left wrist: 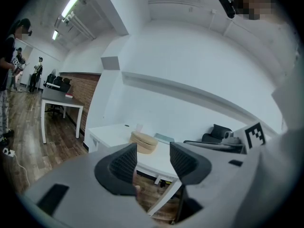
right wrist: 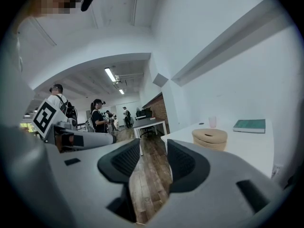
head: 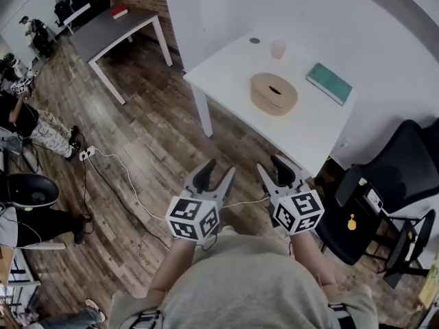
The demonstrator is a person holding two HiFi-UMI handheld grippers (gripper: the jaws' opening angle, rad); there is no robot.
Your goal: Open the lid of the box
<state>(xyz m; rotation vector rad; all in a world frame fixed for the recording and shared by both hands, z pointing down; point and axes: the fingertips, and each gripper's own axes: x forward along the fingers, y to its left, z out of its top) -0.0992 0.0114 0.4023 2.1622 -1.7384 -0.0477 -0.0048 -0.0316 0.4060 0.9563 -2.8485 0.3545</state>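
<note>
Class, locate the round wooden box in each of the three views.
Head view: round wooden box above centre, on the white table.
Left gripper view: box just below centre.
Right gripper view: box right of centre.
Shared landmark: the green book beside it.

Bright, even indoor light, with soft, faint shadows. Ceiling tube lights [left wrist: 70, 5] are blown out and the white table [head: 226, 67] is washed. Gripper views are fisheye with black vignetted corners. The left gripper [left wrist: 152, 148] is soft near the lens.
</note>
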